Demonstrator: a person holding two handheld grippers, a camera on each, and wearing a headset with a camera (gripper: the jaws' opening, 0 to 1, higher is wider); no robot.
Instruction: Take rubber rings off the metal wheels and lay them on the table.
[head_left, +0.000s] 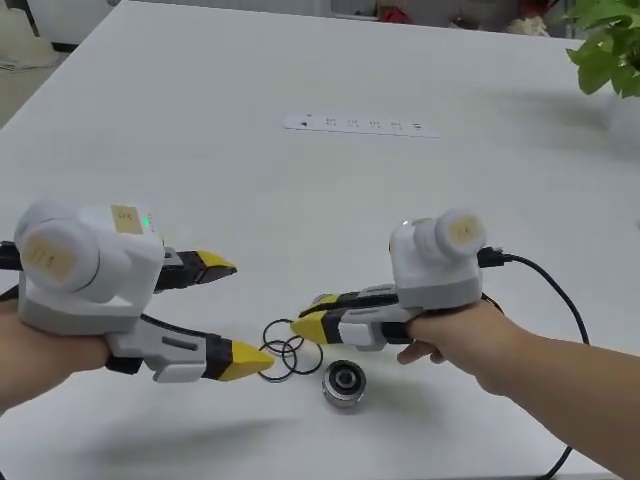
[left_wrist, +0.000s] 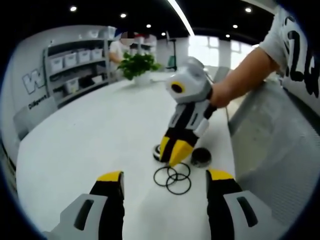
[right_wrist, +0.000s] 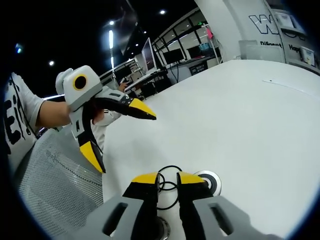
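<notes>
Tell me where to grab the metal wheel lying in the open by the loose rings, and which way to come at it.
Grip the metal wheel across its round outer rim, coming down from above. It seems to lie flat as a short cylinder, hub up, so opposite sides of the rim are free. Stay clear of the rubber rings beside it.

Bright, even light from ceiling spots (left_wrist: 73, 8); the white bench (head_left: 300, 200) carries a soft shadow under the left claw (head_left: 247, 315). Both gripper views bend at their edges and look slightly soft
</notes>
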